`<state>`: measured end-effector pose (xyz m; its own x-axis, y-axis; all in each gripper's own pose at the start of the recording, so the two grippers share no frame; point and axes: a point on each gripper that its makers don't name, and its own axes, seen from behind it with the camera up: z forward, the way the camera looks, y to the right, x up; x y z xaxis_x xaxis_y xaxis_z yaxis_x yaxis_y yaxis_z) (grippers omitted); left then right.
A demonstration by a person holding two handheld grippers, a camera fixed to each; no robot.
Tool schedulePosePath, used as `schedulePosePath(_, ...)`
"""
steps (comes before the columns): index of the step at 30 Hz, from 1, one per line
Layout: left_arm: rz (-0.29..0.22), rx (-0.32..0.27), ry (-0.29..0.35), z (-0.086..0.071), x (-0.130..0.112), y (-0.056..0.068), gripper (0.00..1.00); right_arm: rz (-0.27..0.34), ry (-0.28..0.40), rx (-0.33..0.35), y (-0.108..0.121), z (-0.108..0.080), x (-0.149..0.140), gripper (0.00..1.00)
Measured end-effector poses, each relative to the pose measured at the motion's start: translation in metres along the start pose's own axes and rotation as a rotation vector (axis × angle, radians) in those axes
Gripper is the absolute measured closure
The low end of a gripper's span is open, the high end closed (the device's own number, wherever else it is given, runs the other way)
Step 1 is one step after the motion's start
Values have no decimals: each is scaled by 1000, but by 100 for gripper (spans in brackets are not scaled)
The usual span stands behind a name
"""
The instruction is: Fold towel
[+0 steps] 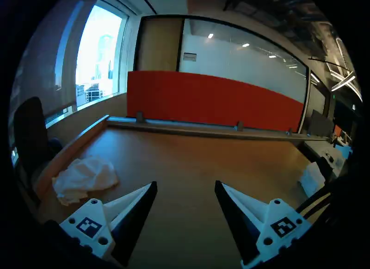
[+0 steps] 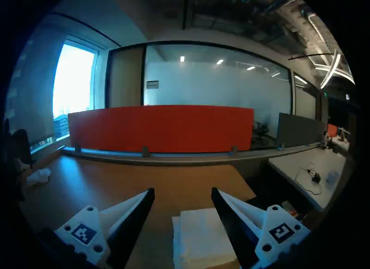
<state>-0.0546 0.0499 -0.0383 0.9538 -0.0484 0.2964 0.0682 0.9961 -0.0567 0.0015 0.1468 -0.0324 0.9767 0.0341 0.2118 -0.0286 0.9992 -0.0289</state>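
Across the wooden desk [image 1: 194, 158], which is backed by a red partition [image 1: 208, 100], two white cloths are seen well apart. In the right gripper view a folded towel stack [image 2: 203, 239] is laid at the desk's near edge. It is framed between the fingers of the right gripper [image 2: 183, 190], whose jaws are spread wide and empty. In the left gripper view a crumpled towel [image 1: 85, 178] is found by the desk's left rim, ahead and left of the left gripper [image 1: 185, 183], likewise spread wide with nothing held.

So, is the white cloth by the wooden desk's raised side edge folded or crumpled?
Crumpled: the white cloth lies in a loose, wrinkled heap on the wooden desk, without flat layers.
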Motion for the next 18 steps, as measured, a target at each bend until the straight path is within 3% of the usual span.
schedulePosePath(5, 9, 5, 78, 1, 23, -2, 8, 9, 19, 6, -8, 0, 10, 5)
schedulePosePath(11, 25, 28, 121, 3, 39, -10, 8, 5, 41, -1, -20, 3, 23, 5)
schedulePosePath(18, 25, 36, 144, 6, 49, -15, 8, 13, 75, 35, -53, 4, 39, 5)
